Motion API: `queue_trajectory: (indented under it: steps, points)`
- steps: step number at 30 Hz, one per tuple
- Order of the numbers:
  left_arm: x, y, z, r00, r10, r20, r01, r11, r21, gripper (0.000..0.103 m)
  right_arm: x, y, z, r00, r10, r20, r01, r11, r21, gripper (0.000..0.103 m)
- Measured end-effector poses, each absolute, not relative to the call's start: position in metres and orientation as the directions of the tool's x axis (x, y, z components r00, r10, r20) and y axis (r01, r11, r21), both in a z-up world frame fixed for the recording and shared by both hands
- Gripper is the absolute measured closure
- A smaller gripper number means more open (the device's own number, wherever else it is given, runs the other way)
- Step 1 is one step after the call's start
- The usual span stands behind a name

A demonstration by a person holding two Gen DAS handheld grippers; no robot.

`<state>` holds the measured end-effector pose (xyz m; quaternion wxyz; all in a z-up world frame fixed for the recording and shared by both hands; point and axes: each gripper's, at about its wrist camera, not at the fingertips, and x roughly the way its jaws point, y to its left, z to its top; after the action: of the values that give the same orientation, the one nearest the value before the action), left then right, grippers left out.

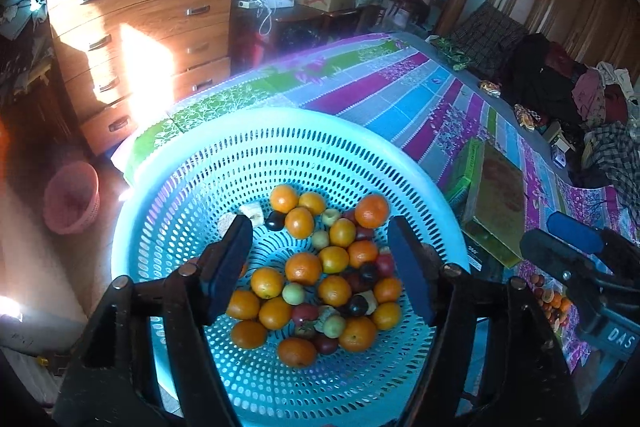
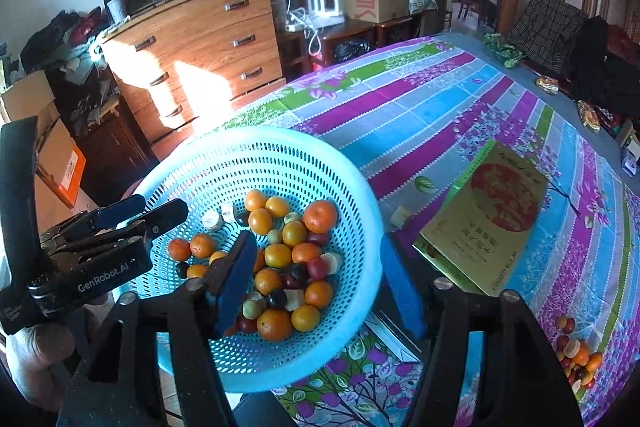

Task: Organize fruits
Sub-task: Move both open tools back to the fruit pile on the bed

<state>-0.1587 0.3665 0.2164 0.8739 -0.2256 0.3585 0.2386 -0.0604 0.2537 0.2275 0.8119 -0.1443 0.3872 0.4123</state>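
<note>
A light-blue perforated basket (image 1: 280,123) (image 2: 260,135) holds several oranges (image 1: 303,268) (image 2: 320,215), dark plums and small green fruits. My left gripper (image 1: 318,227) hovers open above that fruit with nothing between its blue pads; the right wrist view shows it at the basket's left rim (image 2: 160,209). My right gripper (image 2: 316,241) is open too and grips nothing. Its left finger hangs over the fruit and its right finger sits outside the basket's near-right rim. The left wrist view shows it at the right (image 1: 554,235). A small pile of fruit (image 2: 576,355) (image 1: 552,299) lies on the tablecloth.
A green-and-gold flat box (image 2: 492,211) (image 1: 496,195) lies right of the basket on the striped tablecloth (image 2: 440,99), with a pale chunk (image 2: 400,215) beside it. A wooden dresser (image 1: 140,27) and a pink bin (image 1: 72,195) stand left of the table. A hand (image 2: 36,347) shows low left.
</note>
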Motion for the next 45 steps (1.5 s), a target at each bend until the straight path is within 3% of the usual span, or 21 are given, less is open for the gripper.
queue_trajectory:
  steps: [2, 10, 17, 21, 24, 28, 32, 34, 36, 37, 45]
  points:
    - [-0.158, 0.359, 0.221, 0.643, 0.254, -0.722, -0.567, 0.792, -0.226, 0.031, -0.065, 0.240, 0.234, 0.382, 0.576, -0.723, -0.778, 0.623, 0.085, 0.020]
    - [-0.154, 0.319, 0.239, 0.710, 0.264, -0.653, -0.498, 0.843, -0.202, 0.027, -0.090, 0.154, 0.254, 0.522, 0.582, -0.623, -0.719, 0.694, 0.046, 0.018]
    - [-0.149, 0.265, 0.253, 0.810, 0.145, -0.569, -0.360, 0.888, -0.286, 0.027, -0.109, 0.078, 0.266, 0.603, 0.569, -0.559, -0.662, 0.748, 0.048, 0.015]
    - [-0.149, 0.233, 0.258, 0.848, 0.116, -0.517, -0.311, 0.899, -0.309, 0.016, -0.129, 0.034, 0.270, 0.696, 0.522, -0.494, -0.603, 0.798, -0.007, 0.009]
    - [-0.155, 0.211, 0.263, 0.878, 0.113, -0.465, -0.272, 0.917, -0.291, 0.016, -0.146, -0.002, 0.273, 0.765, 0.480, -0.429, -0.548, 0.835, -0.044, 0.003]
    - [-0.177, 0.178, 0.271, 0.917, 0.082, -0.389, -0.176, 0.961, -0.213, 0.016, -0.176, -0.053, 0.271, 0.871, 0.349, -0.346, -0.416, 0.898, -0.142, 0.000]
    - [-0.212, 0.145, 0.292, 0.948, 0.099, -0.303, -0.118, 0.992, -0.045, 0.016, -0.213, -0.108, 0.285, 0.920, 0.286, -0.268, -0.337, 0.926, -0.170, 0.000]
    - [-0.228, 0.137, 0.304, 0.959, 0.106, -0.263, -0.105, 0.994, 0.019, 0.011, -0.235, -0.136, 0.297, 0.953, 0.221, -0.209, -0.264, 0.942, -0.207, 0.000]
    - [-0.246, 0.132, 0.316, 0.969, 0.117, -0.217, -0.101, 0.992, 0.080, 0.000, -0.251, -0.159, 0.307, 0.972, 0.171, -0.159, -0.205, 0.949, -0.237, 0.000]
    - [-0.254, 0.131, 0.321, 0.972, 0.122, -0.203, -0.102, 0.989, 0.108, 0.000, -0.263, -0.173, 0.313, 0.982, 0.136, -0.133, -0.167, 0.951, -0.261, 0.000]
    - [-0.276, 0.122, 0.340, 0.958, 0.191, -0.216, -0.159, 0.975, 0.155, 0.000, -0.298, -0.223, 0.342, 0.992, 0.048, -0.119, -0.076, 0.967, -0.245, 0.000]
